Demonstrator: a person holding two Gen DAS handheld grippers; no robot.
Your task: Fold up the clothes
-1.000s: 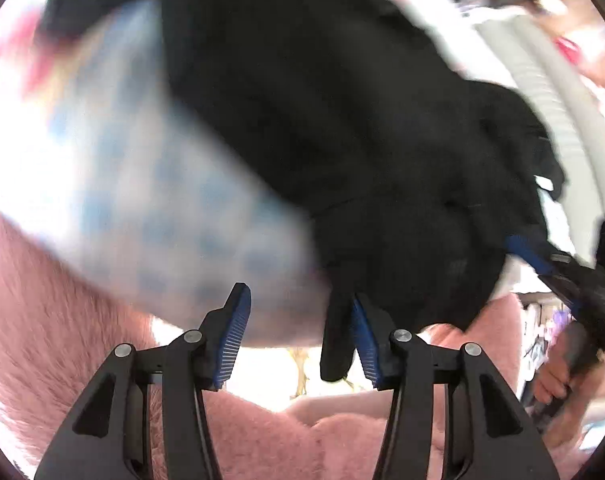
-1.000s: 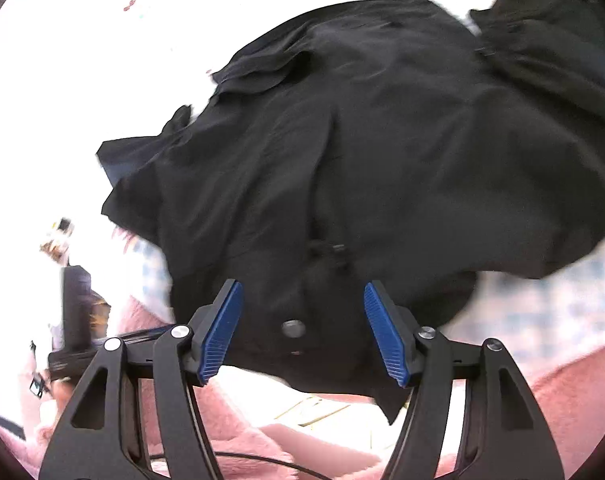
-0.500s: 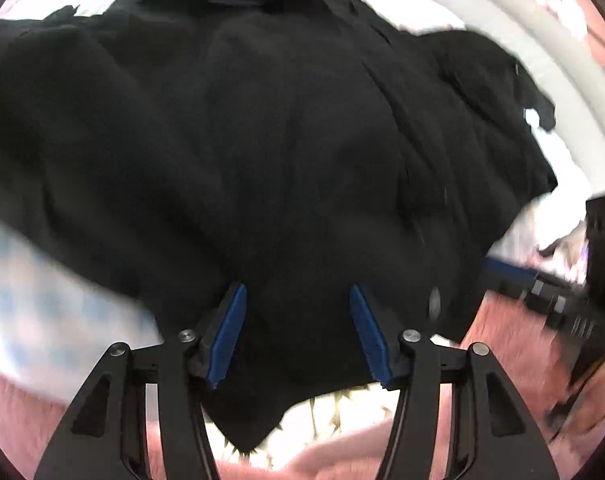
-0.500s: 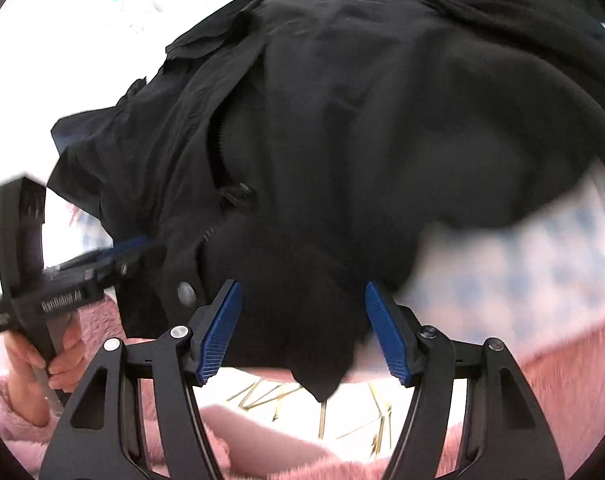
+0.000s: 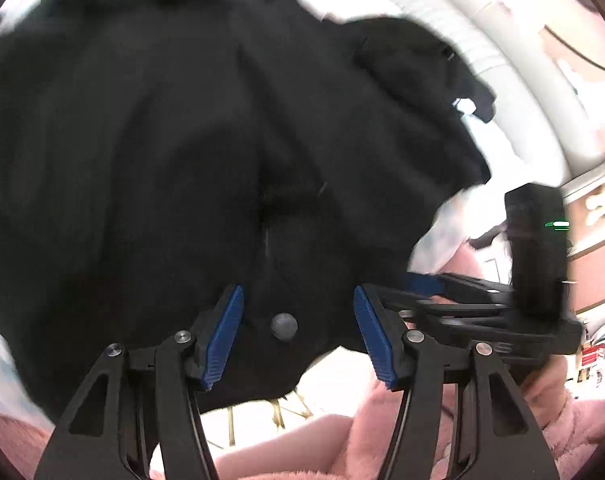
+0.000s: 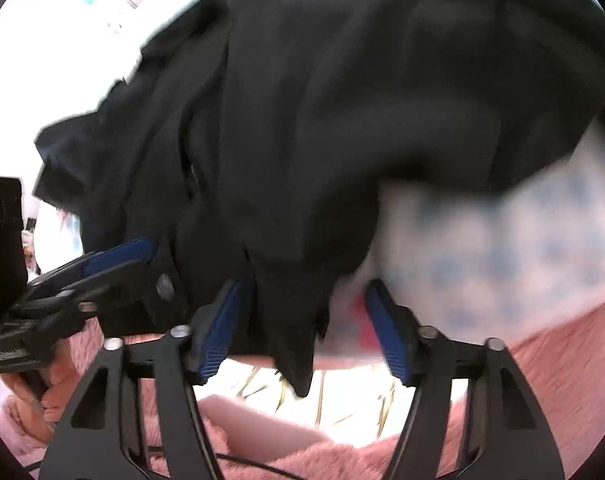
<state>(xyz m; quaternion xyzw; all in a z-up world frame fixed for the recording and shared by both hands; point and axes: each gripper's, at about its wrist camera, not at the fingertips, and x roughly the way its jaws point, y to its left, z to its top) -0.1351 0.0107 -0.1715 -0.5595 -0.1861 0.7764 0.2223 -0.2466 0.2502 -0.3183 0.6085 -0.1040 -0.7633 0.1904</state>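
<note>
A black garment (image 5: pixel 182 140) with a grey snap button (image 5: pixel 284 326) lies spread over a blue-and-white checked sheet; it also fills the right wrist view (image 6: pixel 342 120). My left gripper (image 5: pixel 298 336) is open, its blue pads either side of the button at the garment's near edge. My right gripper (image 6: pixel 302 328) is open around a hanging corner of the garment's hem. Each gripper shows in the other's view: the right one (image 5: pixel 482 304) beside the left, the left one (image 6: pixel 82 276) at the hem.
The checked sheet (image 6: pixel 502 248) covers the bed to the right. A grey padded bed rail (image 5: pixel 482 52) curves along the far right. Pink fluffy sleeves (image 6: pixel 562 380) and a white floor with thin gold lines (image 5: pixel 334 392) lie below.
Both grippers have moved in along the garment's near edge toward each other. The left one has come over the snap button; the right one has shifted right to the hanging corner.
</note>
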